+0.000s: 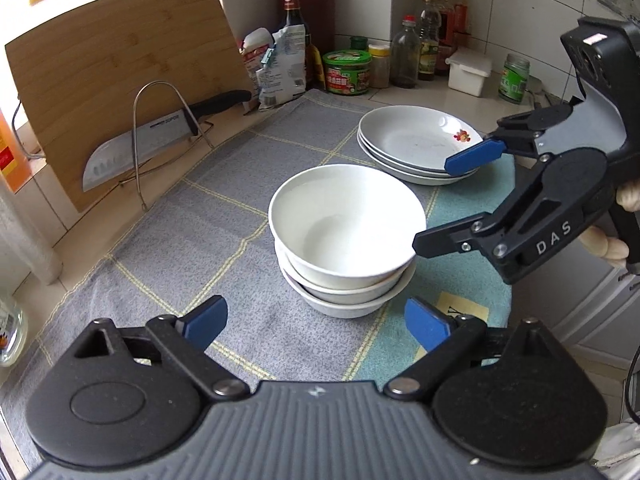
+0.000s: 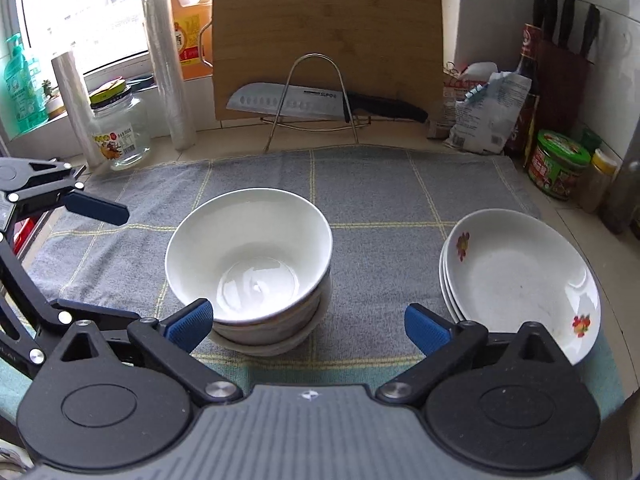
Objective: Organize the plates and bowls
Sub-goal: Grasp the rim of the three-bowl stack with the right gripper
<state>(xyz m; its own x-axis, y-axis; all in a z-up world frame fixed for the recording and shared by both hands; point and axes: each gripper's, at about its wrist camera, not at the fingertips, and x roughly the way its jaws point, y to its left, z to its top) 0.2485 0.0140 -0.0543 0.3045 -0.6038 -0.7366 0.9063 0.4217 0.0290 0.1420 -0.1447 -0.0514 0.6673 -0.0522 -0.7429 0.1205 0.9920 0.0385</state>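
- Stack of white bowls (image 2: 249,264) sits mid-cloth on the grey checked towel (image 2: 360,184) — three nested, as the left wrist view shows them (image 1: 347,228).
- Stack of shallow plates (image 2: 520,276) w/ small flower prints lies to the right of the bowls, apart from them, also on the towel; seen beyond the bowls in the left wrist view (image 1: 416,140).
- Right gripper (image 2: 308,322): jaws wide, nothing between the pads — its left pad is just in front of the bowl stack, whether it touches I can't tell. In the left wrist view (image 1: 444,200) it hangs between bowls & plates, lower finger tip at the top bowl's rim.
- Left gripper (image 1: 316,324): jaws wide, empty, just short of the bowls.
- Behind: bamboo cutting board (image 2: 326,40) upright against the wall, knife (image 2: 296,102) across a wire rack (image 2: 316,100) in front of it.
- Right back corner: sauce bottles, jars, snack bag (image 2: 486,112).
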